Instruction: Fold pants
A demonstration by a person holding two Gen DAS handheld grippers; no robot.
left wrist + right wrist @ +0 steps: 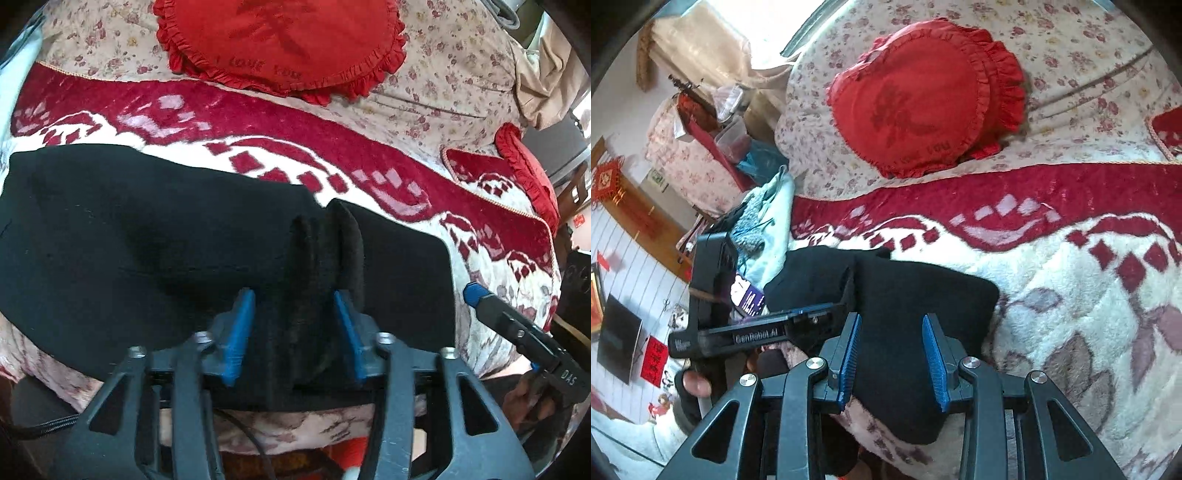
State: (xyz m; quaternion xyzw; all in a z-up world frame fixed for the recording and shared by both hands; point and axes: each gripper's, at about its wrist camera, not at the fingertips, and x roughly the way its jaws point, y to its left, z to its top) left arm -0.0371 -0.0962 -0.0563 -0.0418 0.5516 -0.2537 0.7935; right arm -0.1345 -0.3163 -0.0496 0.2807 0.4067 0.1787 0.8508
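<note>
The black pants [155, 236] lie folded into a compact bundle on the patterned blanket [369, 184] of the bed, both left tongs [293, 332] and right tongs [892, 354] standing open around the cloth, so only final tidying seems left.

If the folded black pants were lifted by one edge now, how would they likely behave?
The folded black pants would probably flop and unfold: thick layered edges already bunch up between the left gripper fingers. The fabric looks fuzzy, so it likely grips the plush red-and-white blanket rather than sliding.
</note>
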